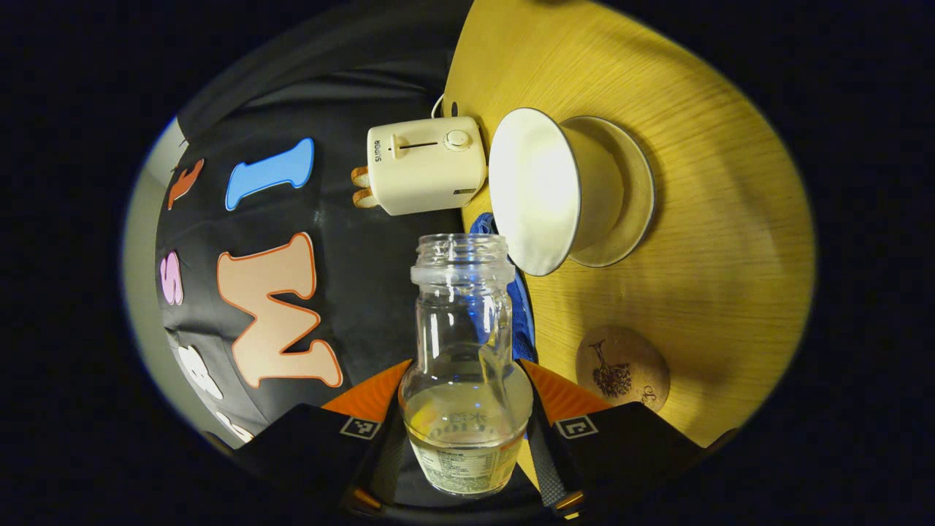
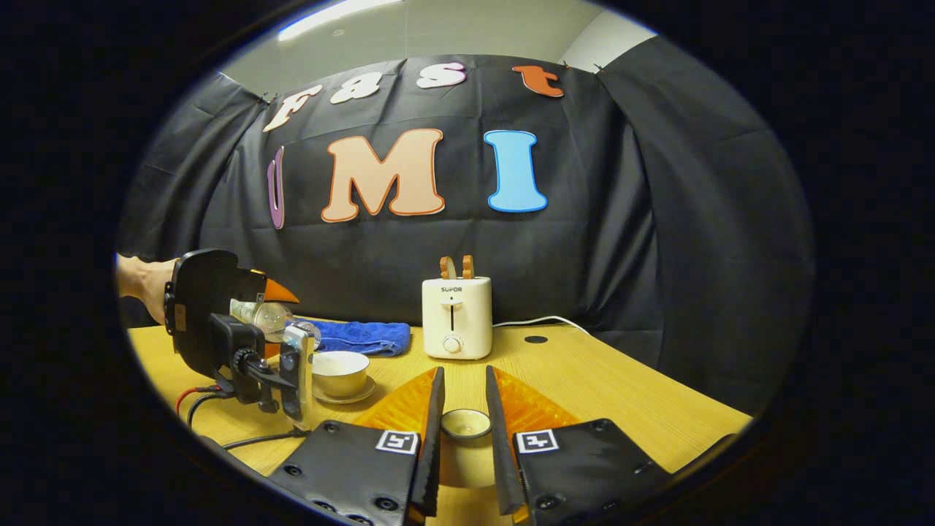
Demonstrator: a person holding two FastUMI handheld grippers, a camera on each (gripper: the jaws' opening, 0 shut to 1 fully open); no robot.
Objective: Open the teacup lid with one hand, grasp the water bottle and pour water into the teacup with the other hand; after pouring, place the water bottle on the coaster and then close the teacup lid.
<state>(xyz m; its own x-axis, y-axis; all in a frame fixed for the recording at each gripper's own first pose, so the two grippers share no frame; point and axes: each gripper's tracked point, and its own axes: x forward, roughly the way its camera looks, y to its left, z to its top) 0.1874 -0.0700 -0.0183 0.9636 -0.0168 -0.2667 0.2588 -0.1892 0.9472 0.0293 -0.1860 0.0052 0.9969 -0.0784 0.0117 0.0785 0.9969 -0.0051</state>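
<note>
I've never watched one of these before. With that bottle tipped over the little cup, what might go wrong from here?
1. The water bottle, held in the left claw, has its open mouth near the teacup rim; a slight misaim could send water onto the table or the blue towel.
2. The right claw holds the small lid between its fingers; a loose grip might drop it.
3. The toaster stands close behind, within splash range.
</note>
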